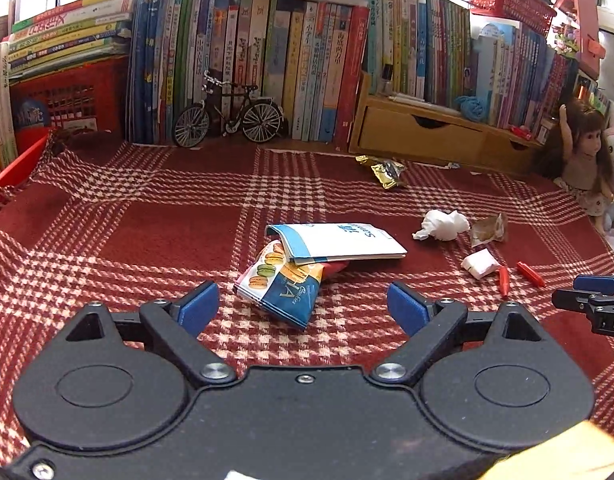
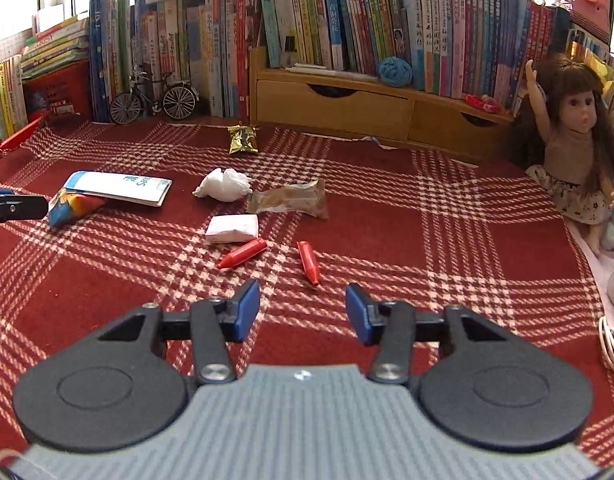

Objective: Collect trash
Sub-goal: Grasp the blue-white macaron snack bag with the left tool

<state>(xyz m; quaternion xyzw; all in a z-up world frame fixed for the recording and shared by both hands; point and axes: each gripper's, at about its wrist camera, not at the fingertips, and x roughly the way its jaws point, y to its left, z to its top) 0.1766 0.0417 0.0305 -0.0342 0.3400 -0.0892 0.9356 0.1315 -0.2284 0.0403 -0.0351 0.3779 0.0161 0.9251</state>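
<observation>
right hand-held gripper (image 2: 303,312): blue pads parted, nothing between
two red plastic crayons (image 2: 243,258): just ahead, on red-and-white plaid cloth (image 2: 427,240)
crumpled white tissue (image 2: 223,185): farther back

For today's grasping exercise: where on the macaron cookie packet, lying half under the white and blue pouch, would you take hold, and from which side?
Grip the macaron cookie packet at its free blue end, nearest the left tongs. Its far end is tucked under the white and blue pouch, so come from the near side, probably with the open jaws straddling the puffed corner that lifts off the plaid cloth.
</observation>
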